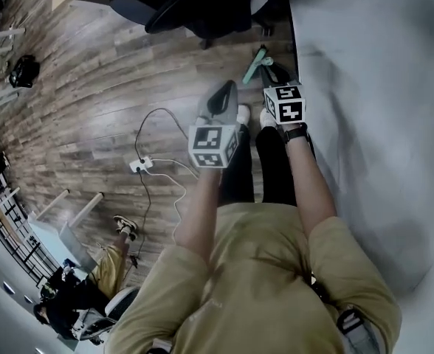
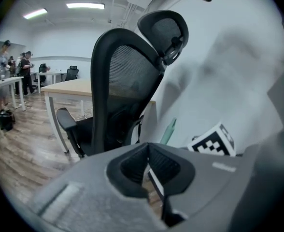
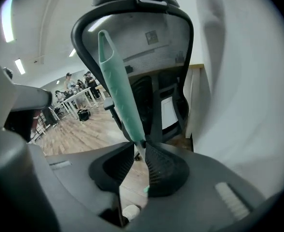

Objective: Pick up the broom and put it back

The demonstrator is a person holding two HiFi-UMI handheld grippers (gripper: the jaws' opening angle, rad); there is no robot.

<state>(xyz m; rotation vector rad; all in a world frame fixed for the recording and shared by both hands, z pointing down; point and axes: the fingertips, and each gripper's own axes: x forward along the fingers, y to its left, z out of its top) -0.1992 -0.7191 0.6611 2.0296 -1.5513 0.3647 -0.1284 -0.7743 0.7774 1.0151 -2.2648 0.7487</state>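
Note:
The broom's teal handle (image 3: 119, 93) rises up and to the left out of my right gripper (image 3: 141, 151), whose ribbed pads are shut on its lower part. From the head view the same handle (image 1: 255, 66) pokes out past the right gripper (image 1: 276, 76), close to the white wall. In the left gripper view a short piece of the handle (image 2: 168, 131) shows beside the right gripper's marker cube (image 2: 213, 141). The broom's head is hidden. My left gripper (image 1: 221, 102) hangs just left of the right one; its jaws (image 2: 149, 166) stand together with nothing between them.
A black mesh office chair (image 2: 127, 81) stands right ahead on the wood floor. A white wall (image 1: 372, 109) runs along the right. A power strip (image 1: 140, 164) with cables lies on the floor at the left. A desk (image 2: 69, 87) and people are farther off.

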